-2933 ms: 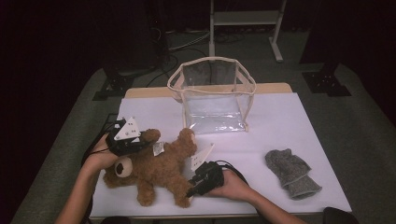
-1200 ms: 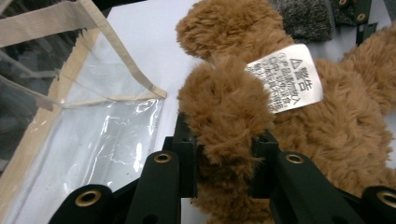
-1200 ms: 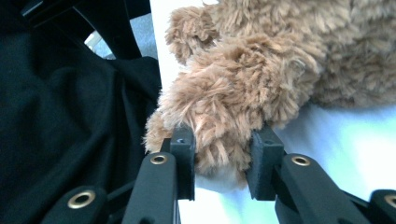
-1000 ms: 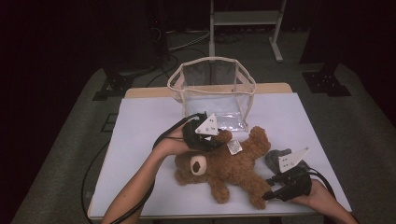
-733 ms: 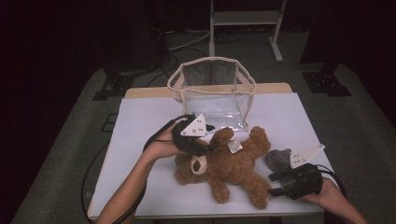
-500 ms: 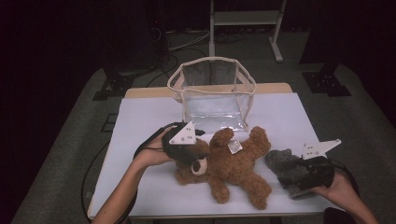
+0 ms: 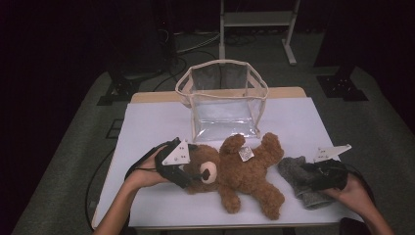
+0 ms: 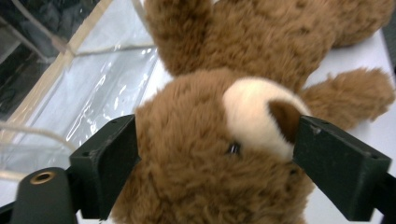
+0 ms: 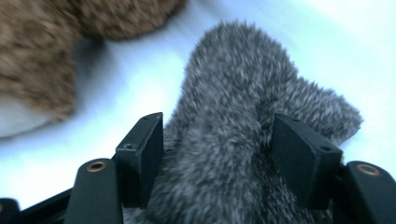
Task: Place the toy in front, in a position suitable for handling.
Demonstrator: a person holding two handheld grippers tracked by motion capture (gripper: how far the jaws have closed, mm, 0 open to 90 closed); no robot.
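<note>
Left tool [image 7: 192, 175] straddles teddy bear [image 7: 244, 171], clear bag [image 7: 222, 100] just behind.

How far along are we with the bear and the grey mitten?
Done: nothing is in the clear bag yet. In hand: the left claw straddles the bear's head, its jaws just opened; the right claw straddles the grey mitten. Left: probably bagging both.

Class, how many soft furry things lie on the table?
2. A brown teddy bear lies at the middle front, below the clear bag; a grey furry mitten lies to its right.
</note>
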